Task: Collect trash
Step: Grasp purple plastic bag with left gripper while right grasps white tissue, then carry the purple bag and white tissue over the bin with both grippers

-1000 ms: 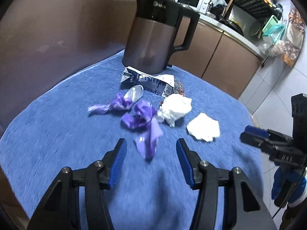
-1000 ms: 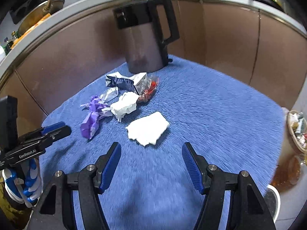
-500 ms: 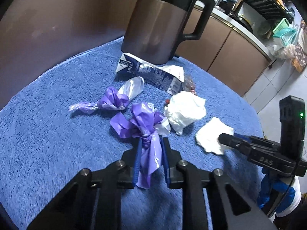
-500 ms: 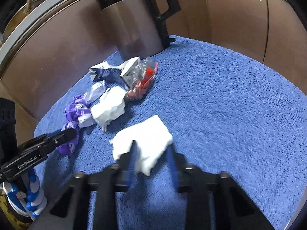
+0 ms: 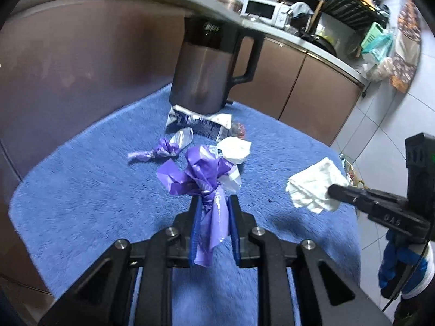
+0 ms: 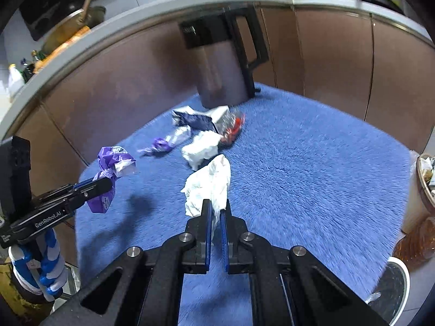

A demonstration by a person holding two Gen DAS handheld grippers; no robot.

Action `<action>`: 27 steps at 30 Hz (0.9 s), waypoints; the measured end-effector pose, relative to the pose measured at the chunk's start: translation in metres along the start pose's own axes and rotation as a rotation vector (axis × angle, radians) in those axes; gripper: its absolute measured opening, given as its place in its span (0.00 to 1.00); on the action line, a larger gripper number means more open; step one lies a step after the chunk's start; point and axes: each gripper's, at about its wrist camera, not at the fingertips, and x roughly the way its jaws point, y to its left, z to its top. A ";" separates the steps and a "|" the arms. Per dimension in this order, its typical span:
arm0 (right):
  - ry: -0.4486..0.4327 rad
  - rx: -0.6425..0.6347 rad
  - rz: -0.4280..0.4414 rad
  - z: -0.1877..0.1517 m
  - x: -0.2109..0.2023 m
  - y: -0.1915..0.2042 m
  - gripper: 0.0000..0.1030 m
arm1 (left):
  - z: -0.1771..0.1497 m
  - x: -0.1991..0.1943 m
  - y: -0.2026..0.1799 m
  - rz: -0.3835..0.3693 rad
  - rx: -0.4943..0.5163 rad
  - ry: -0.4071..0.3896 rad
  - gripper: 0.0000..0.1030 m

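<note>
Towel, blue and fluffy, covers the table, with a dark jug at its far edge. Before the jug lie a carton, a crumpled tissue and a twisted purple wrapper. The left gripper is clamped on a purple plastic wrapper; the right gripper pinches a white tissue. Both pieces hang lifted above the towel. The tissue is held only by an edge, so it may tear or slip free.

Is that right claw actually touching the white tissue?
Touching. In the right wrist view the right claw has just closed and pinches the white tissue.
</note>
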 end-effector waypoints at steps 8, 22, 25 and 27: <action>-0.119 -0.029 -0.020 -0.016 -0.075 0.026 0.06 | -0.014 -0.073 -0.031 0.066 0.104 -0.125 0.17; -0.244 0.007 -0.115 -0.055 -0.161 0.026 0.06 | -0.031 -0.122 -0.079 0.079 0.216 -0.211 0.18; -0.262 0.025 -0.118 -0.064 -0.173 0.018 0.06 | -0.034 -0.127 -0.092 0.093 0.240 -0.222 0.18; -0.272 0.030 -0.121 -0.069 -0.179 0.013 0.06 | -0.037 -0.130 -0.101 0.100 0.251 -0.228 0.18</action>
